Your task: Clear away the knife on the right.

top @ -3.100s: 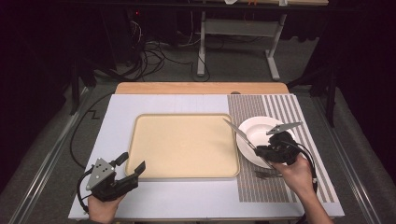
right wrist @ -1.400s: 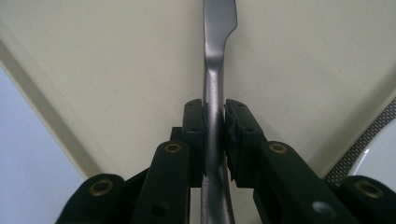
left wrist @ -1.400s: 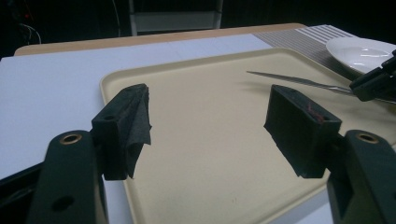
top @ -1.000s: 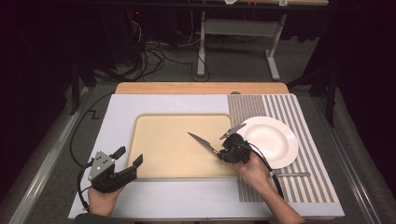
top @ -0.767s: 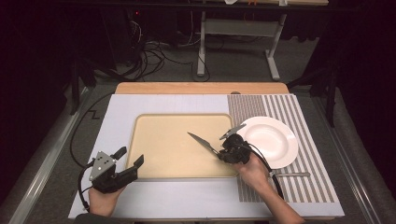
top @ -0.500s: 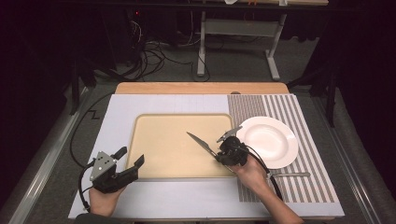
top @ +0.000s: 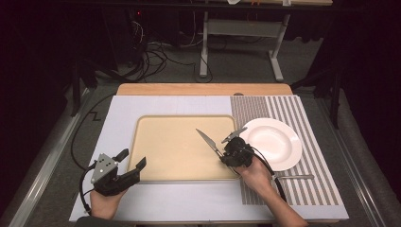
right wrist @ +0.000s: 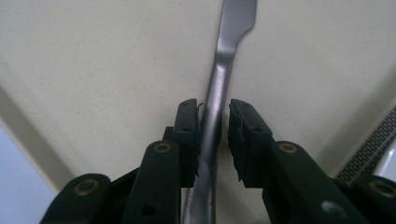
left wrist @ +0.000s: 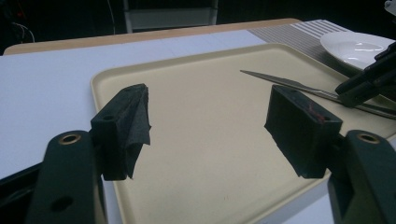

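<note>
High view first: your right gripper (top: 226,148) sits over the right-hand part of the cream tray (top: 161,142), and a table knife (top: 208,141) sticks out of it, blade pointing up and to the left across the tray. Right gripper view gives you the close look — the knife's handle (right wrist: 215,116) runs up between the 2 black jaws, which stand narrow around it; the pad on that view's left touches the handle, while a thin slit of tray shows between the handle and the other pad. The blade widens beyond the jaws, with bare tray surface under it. Whether the knife rests on the tray or hangs just above it, you cannot tell from these views. Your left gripper (top: 125,165) is near the tray's lower-left corner, its jaws spread wide with nothing between them; the left gripper view shows both pads (left wrist: 126,126) well apart, with the tray and, farther off, the knife's blade (left wrist: 280,81) beyond them. A white plate (top: 279,139) sits on the striped mat (top: 312,184) just right of the tray, close to your right hand (top: 255,174) — and a second piece of cutlery (top: 293,177) lies on the mat below the plate.
</note>
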{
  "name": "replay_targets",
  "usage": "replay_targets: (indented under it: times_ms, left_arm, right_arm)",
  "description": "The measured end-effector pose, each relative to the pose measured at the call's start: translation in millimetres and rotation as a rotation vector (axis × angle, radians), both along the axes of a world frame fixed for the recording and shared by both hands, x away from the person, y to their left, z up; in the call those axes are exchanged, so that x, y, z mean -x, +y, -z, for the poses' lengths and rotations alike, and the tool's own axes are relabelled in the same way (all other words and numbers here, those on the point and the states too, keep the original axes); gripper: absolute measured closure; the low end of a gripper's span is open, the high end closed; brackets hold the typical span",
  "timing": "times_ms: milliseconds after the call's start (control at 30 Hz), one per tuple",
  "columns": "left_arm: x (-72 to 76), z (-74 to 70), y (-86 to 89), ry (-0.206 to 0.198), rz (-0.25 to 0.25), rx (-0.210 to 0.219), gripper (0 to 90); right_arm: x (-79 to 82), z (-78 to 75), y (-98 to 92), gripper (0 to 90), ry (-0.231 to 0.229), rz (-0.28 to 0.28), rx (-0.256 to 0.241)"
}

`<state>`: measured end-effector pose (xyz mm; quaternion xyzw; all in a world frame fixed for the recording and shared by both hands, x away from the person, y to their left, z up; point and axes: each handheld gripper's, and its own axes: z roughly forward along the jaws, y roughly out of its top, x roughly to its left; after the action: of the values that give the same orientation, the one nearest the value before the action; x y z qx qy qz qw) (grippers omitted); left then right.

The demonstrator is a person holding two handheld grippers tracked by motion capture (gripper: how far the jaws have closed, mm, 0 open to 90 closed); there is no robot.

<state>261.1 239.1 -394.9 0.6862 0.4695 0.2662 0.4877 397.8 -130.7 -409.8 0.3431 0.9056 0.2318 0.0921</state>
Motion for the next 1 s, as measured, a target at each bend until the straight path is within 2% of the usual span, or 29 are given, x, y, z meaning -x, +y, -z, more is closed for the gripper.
replay_targets:
  times_ms: [33, 133, 233, 267, 800, 1000]
  left_arm:
    - [0.0, 0.0, 0.1, 0.001, 0.001, -0.001, 31.3]
    - [0.0, 0.1, 0.1, 0.001, 0.002, 0.000, 31.3]
    - [0.0, 0.1, 0.2, 0.002, 0.002, 0.001, 31.4]
    - [0.0, 0.2, 0.2, 0.002, 0.003, 0.003, 31.5]
    - [0.9, 0.1, 1.3, 0.002, 0.004, 0.001, 31.6]
    - [1.5, 0.1, 1.0, 0.002, 0.005, -0.002, 31.6]
  right_arm:
    - [-1.6, 0.1, -1.9, 73.6, -0.007, -0.008, 0.004]
    - [-1.5, -0.2, -4.2, 73.5, 0.000, 0.025, 0.003]
    - [-3.8, 0.0, -7.3, 74.0, -0.018, 0.012, 0.012]
    - [-3.3, -0.2, -7.6, 73.8, -0.014, 0.027, 0.013]
    - [-6.0, 0.0, -12.5, 71.9, -0.019, 0.055, 0.012]
    - [-7.6, 0.4, -15.4, 71.3, -0.022, 0.051, 0.004]
